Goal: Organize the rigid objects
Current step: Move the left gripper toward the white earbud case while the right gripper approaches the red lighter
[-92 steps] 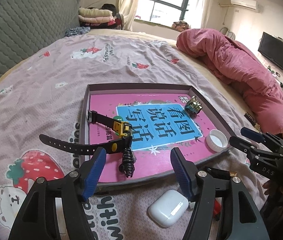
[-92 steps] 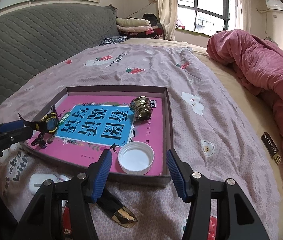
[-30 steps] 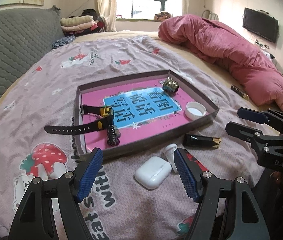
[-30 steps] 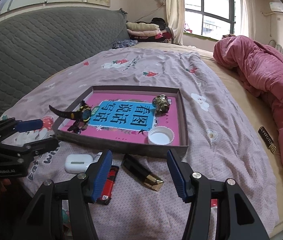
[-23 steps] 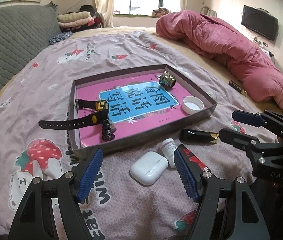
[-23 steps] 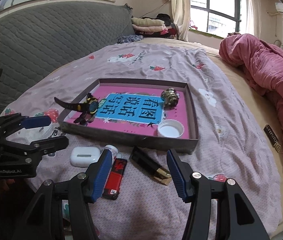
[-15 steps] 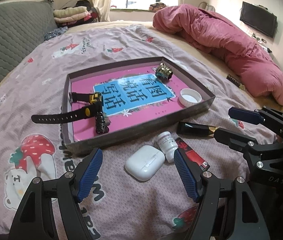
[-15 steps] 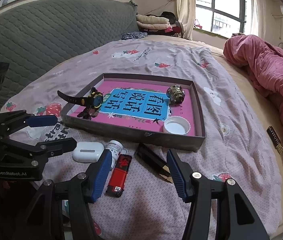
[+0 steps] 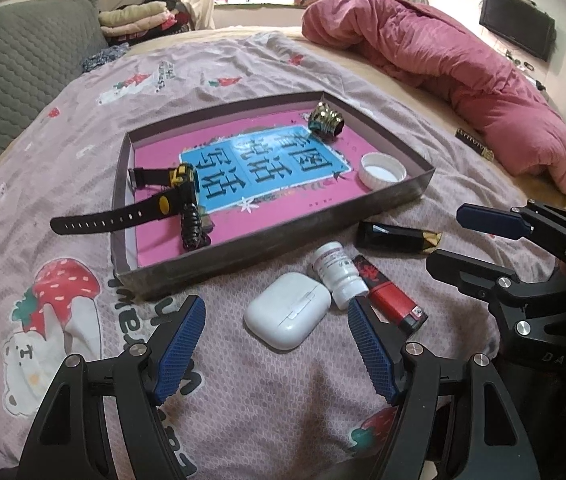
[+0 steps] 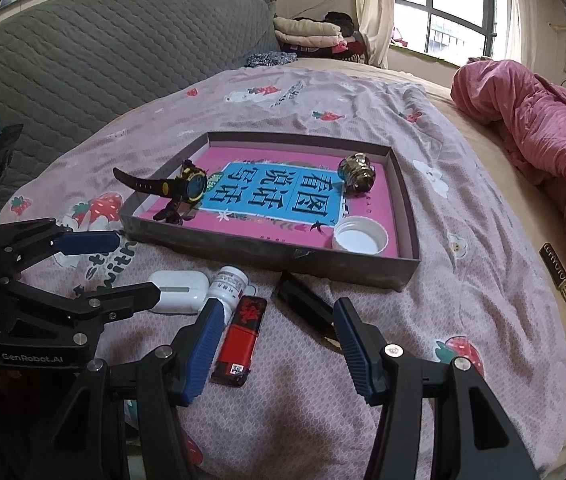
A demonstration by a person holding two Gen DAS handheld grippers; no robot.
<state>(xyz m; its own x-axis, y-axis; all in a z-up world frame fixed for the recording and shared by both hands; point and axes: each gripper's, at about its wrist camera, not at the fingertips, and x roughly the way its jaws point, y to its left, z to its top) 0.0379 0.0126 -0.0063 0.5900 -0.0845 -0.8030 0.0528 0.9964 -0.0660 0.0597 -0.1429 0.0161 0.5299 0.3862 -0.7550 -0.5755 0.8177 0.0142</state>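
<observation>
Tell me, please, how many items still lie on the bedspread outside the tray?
4: the earbud case, the pill bottle beside it, the red lighter next, and the black tube by the tray wall. More may lie out of view.

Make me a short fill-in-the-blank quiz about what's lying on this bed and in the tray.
1. The wristwatch lies in the tray with one ____ hanging over its wall.
2. The white earbud case lies ____ the tray.
3. The bottle cap in the tray is ____ in colour.
4. The red lighter rests on the ____.

Answers: strap; outside; white; bedsheet

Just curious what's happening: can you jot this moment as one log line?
left gripper: jaws open, empty | right gripper: jaws open, empty | white earbud case: outside shallow grey cardboard tray
</observation>
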